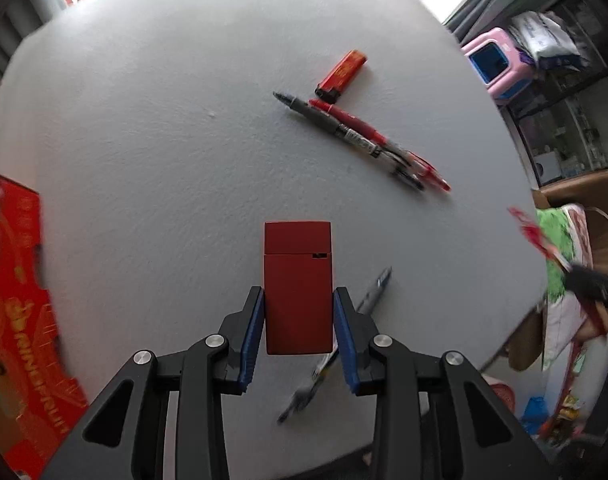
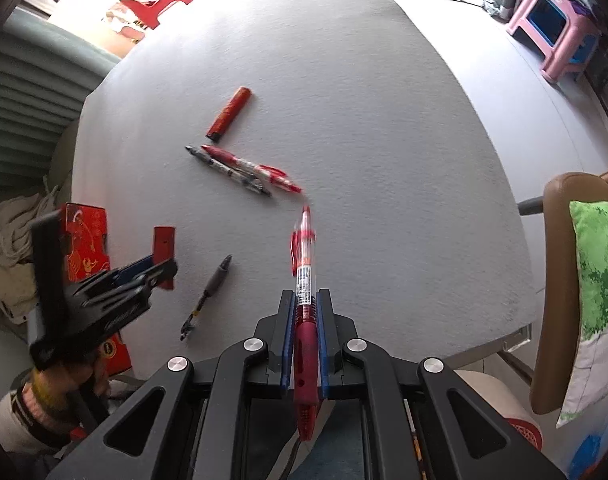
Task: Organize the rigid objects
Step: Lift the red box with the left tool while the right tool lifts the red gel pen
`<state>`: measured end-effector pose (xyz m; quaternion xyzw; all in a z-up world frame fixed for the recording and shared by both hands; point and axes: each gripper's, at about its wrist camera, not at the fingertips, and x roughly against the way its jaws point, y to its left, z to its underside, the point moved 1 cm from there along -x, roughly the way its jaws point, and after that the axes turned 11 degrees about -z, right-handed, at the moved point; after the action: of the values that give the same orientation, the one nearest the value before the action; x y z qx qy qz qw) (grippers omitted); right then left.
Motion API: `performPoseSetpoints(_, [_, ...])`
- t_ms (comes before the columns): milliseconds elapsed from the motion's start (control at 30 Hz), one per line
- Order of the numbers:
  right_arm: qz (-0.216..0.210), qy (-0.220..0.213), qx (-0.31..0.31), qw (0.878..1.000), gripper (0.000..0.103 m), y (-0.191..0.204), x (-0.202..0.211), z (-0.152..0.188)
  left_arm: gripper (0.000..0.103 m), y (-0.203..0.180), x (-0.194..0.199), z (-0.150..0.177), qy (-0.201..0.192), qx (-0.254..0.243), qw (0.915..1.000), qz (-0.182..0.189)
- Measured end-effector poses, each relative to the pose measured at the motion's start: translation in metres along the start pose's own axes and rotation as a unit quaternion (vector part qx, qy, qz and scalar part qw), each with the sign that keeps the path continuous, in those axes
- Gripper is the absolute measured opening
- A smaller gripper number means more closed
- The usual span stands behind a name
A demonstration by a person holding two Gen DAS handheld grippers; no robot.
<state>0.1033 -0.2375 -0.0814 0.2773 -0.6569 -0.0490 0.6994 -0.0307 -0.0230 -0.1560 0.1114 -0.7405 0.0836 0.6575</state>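
The left claw (image 1: pixel 298 322) is clamped on a dark red flip-top lighter (image 1: pixel 297 280), its blue pads (image 1: pixel 253 336) pressed on the lighter's two long sides, cap end pointing away toward twelve o'clock. The right claw (image 2: pixel 307 312) is closed tight on a red gel pen (image 2: pixel 305 300), which runs along the fingers, its clip end toward twelve o'clock and its grip section trailing back past the pads.

In the left wrist view a loose black pen (image 1: pixel 336 344) lies on the grey surface (image 1: pixel 164 140) below the claw, slanting toward one o'clock. Farther out, at about one o'clock, a black pen (image 1: pixel 344 136) and a red pen (image 1: pixel 368 132) lie side by side, touching, with an orange lighter (image 1: pixel 342 76) just beyond their near tips. A red printed box (image 1: pixel 16 300) sits at the surface's edge at nine o'clock.

Judging from this, sorting by kind is under way: pens are gathering in one row, and both claws carry items to place. The next move likely calls for bringing the red gel pen beside the paired pens, parallel to them, and setting the dark red lighter next to the orange one, lowering each flat before letting go so neither rolls or knocks the row.
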Motion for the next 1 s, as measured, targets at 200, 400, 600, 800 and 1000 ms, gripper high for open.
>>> performPoseSetpoints(200, [-0.024,0.009,0.019,1.000,0.011,0.018,-0.010,-0.010,0.037,0.009,0.032,0.008,-0.023,0.009,0.9996,-0.014])
performPoseSetpoints(400, [-0.045,-0.001,0.007,0.999,0.011,0.024,-0.008,-0.021,0.037,0.034,0.040,-0.016,-0.047,0.040,0.9979,-0.016])
performPoseSetpoints(600, [-0.040,0.008,0.022,0.999,0.011,0.037,-0.014,-0.022,0.037,0.043,0.051,-0.016,-0.059,0.039,0.9974,-0.017])
performPoseSetpoints(800, [-0.036,0.011,0.036,0.999,0.011,0.048,-0.015,-0.027,0.037,0.044,0.058,-0.020,-0.070,0.029,0.9970,-0.015])
performPoseSetpoints(1000, [-0.034,0.012,0.052,0.998,0.011,0.060,-0.013,-0.031,0.037,0.050,0.064,-0.023,-0.081,0.038,0.9959,-0.013])
